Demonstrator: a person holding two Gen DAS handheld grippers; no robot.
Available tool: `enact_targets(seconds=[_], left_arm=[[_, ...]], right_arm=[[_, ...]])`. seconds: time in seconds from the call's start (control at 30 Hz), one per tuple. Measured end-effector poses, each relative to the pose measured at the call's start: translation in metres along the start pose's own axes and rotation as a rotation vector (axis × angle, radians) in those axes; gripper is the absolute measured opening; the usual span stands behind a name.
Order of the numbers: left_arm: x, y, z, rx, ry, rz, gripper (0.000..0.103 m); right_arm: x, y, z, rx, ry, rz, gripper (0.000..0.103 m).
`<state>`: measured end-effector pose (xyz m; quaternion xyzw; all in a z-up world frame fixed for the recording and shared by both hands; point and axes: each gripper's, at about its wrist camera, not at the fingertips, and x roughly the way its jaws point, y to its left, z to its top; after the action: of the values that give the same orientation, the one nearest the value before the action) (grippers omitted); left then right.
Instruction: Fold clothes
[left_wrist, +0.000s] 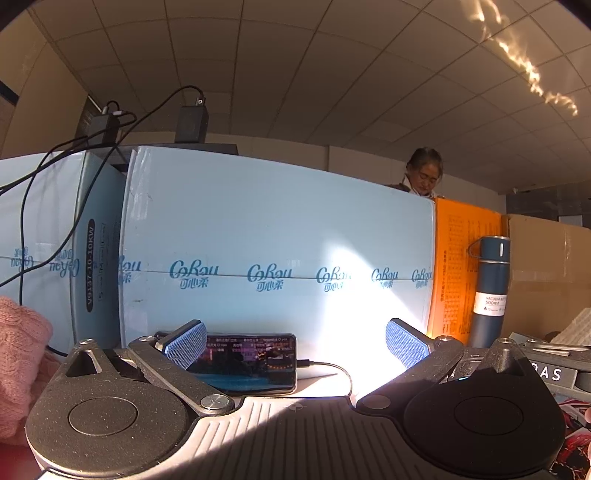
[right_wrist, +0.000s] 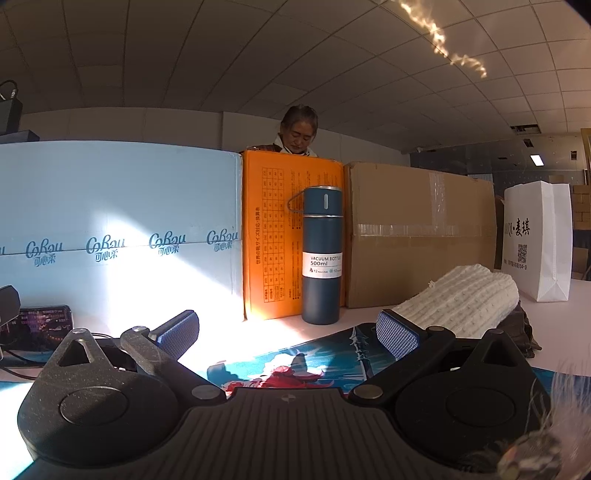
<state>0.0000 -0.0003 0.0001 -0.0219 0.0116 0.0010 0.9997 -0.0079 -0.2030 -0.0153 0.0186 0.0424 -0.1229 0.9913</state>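
My left gripper (left_wrist: 295, 341) is open and empty, low over the table, facing a phone (left_wrist: 247, 363). A pink knitted garment (left_wrist: 18, 365) lies at the far left of the left wrist view, apart from the fingers. My right gripper (right_wrist: 288, 332) is open and empty above a printed mat (right_wrist: 295, 363). A folded cream knitted garment (right_wrist: 461, 299) lies on a dark garment (right_wrist: 524, 328) just right of the right finger.
Light blue cartons (left_wrist: 277, 243), an orange carton (right_wrist: 273, 236) and a brown carton (right_wrist: 421, 232) wall off the back. A blue vacuum bottle (right_wrist: 321, 254) stands before them. A white paper bag (right_wrist: 539, 240) stands at the right. A person (right_wrist: 299, 129) sits behind. Cables (left_wrist: 37, 192) hang at the left.
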Motion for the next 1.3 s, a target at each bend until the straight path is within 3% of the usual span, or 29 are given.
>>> enact_targets(seconds=[0.37,0.57,1.3], left_arm=[[-0.005,-0.005,0.0,0.006,-0.022,0.011,0.103],[-0.003,-0.001,0.0,-0.007,-0.01,0.01,0.103],[-0.006,-0.007,0.002,0.016,-0.021,-0.013,0.103]], right_arm=[[-0.01,0.0,0.0,0.005,-0.045,-0.048,0.103],[-0.008,-0.003,0.0,0.017,-0.024,0.02,0.103],[-0.011,-0.008,-0.002,0.048,-0.029,0.034,0.103]])
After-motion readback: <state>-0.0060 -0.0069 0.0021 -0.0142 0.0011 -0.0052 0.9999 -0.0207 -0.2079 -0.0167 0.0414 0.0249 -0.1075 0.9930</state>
